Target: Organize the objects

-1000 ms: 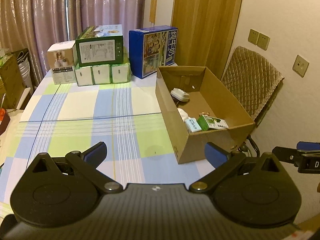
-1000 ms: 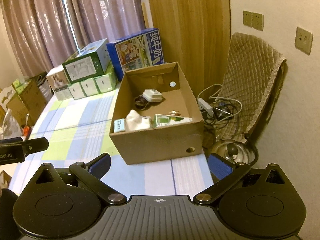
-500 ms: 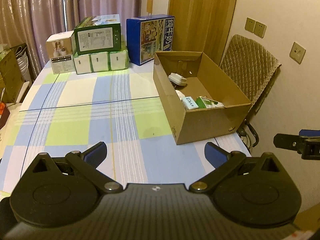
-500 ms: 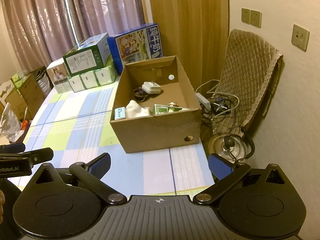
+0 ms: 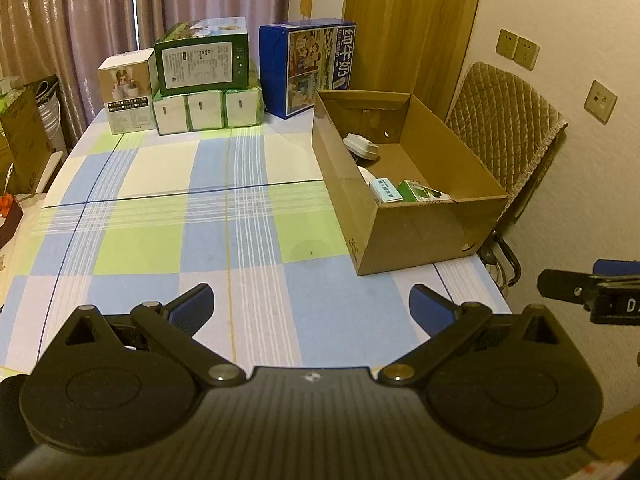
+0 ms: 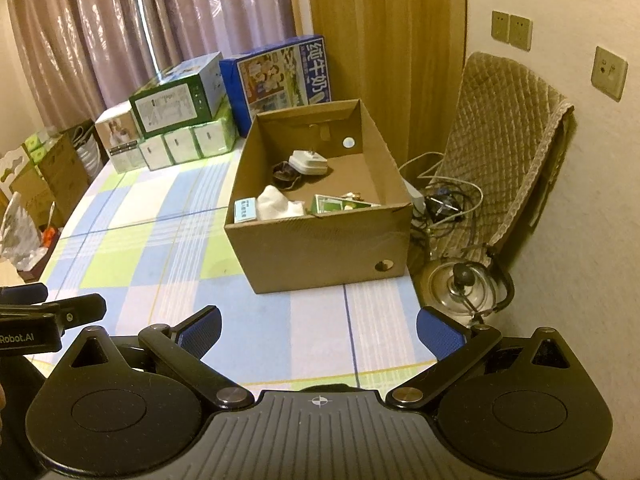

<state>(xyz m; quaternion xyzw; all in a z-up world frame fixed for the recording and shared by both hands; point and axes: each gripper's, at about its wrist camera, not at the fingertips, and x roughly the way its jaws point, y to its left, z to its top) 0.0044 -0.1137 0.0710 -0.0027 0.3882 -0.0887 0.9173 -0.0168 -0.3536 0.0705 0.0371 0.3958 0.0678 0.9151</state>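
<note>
An open cardboard box [image 5: 420,236] [image 6: 320,244] stands on the right side of the checked tablecloth [image 5: 180,216] [image 6: 152,240]. Inside it lie a white charger [image 6: 308,162], a dark coiled item [image 6: 283,174], a white crumpled piece [image 6: 276,202], a pale blue packet [image 5: 386,190] [image 6: 245,210] and a green-and-white carton [image 5: 424,192] [image 6: 338,204]. My left gripper [image 5: 311,306] is open over the near table edge, empty. My right gripper [image 6: 319,326] is open too, well short of the box, holding nothing.
Stacked boxes [image 5: 200,76] [image 6: 176,120] and a blue milk carton case [image 5: 308,64] [image 6: 280,76] line the far table edge. A quilted chair [image 5: 504,120] [image 6: 504,152], cables [image 6: 444,200] and a kettle [image 6: 464,288] sit right of the table. Cartons [image 6: 44,172] stand on the left floor.
Both grippers have pulled back and upward from the box, which now looks smaller and farther. Both stay open and empty. Nothing on the table moved.
</note>
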